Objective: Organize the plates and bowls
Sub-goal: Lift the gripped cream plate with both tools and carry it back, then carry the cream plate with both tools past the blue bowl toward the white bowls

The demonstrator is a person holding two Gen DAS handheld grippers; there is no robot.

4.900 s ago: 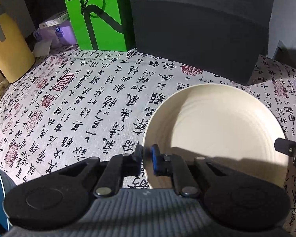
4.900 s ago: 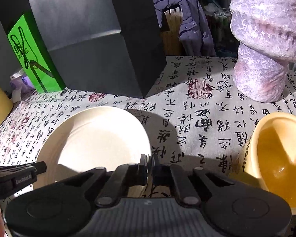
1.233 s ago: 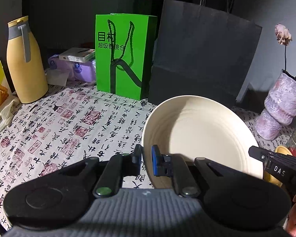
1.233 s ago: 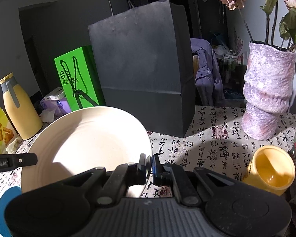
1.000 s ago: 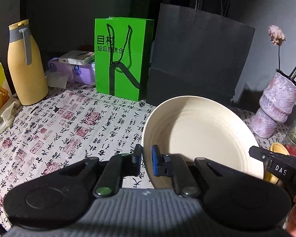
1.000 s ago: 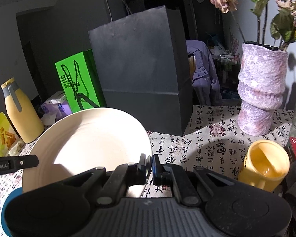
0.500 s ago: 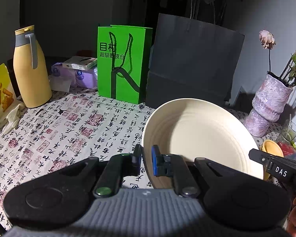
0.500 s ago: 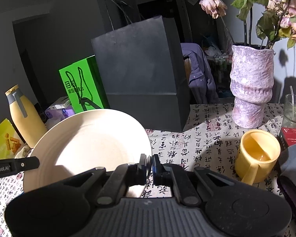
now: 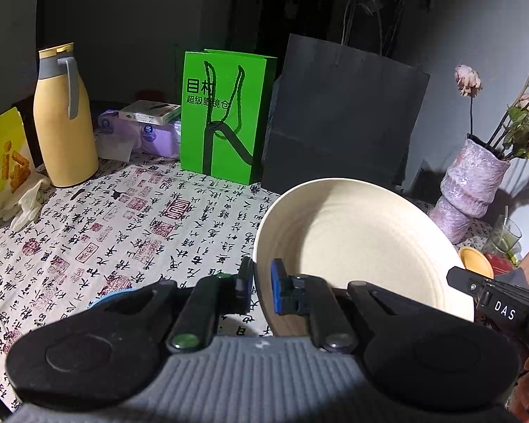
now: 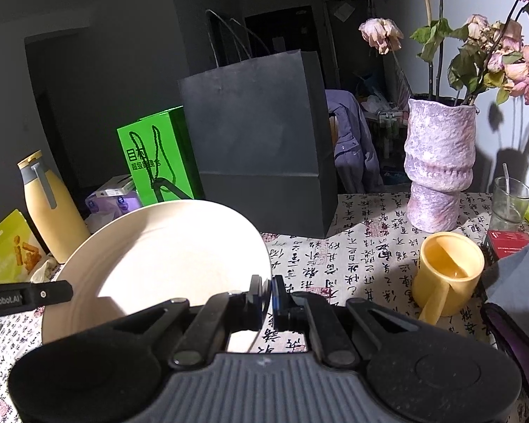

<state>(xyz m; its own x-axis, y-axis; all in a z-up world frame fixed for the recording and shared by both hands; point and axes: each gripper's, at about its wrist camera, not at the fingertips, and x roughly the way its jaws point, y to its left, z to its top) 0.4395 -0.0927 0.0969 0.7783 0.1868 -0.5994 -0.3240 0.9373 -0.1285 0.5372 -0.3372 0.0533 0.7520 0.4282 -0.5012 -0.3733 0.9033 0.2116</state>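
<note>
- Left wrist view: my left gripper [image 9: 262,283] is clamped on the near left rim of the cream plate [image 9: 356,246]; one finger sits outside the rim and the blue pad presses the inner face.
- The plate is held up off the tablecloth [image 9: 123,232], tilted with its hollow side toward me.
- At the plate's far right edge, my right gripper [image 9: 456,276] comes in from the side, its black finger marked "DAS" meeting the rim.
- A sliver of something blue [image 9: 114,296] shows just beyond my left finger, low over the cloth; I cannot tell what it is.
- Behind stand a yellow jug [image 9: 65,123], a green paper bag [image 9: 225,116], a black paper bag [image 9: 342,123] and a purple vase [image 9: 470,187] with dried flowers.
- Right wrist view: my right gripper [image 10: 268,294] is closed tight on the right rim of the same plate [image 10: 165,257], the thin edge pinched between the pads.
- My left gripper [image 10: 67,290] reaches in from the left edge and meets the opposite rim, so the plate hangs between both claws, above the table.
- To the right, standing on the cloth well apart from the plate, are a yellow mug [image 10: 448,271], a drinking glass [image 10: 511,202] and the vase [image 10: 439,165].
- The black bag [image 10: 261,148] and green bag [image 10: 157,157] stand behind the plate, the jug [image 10: 49,208] far left.
</note>
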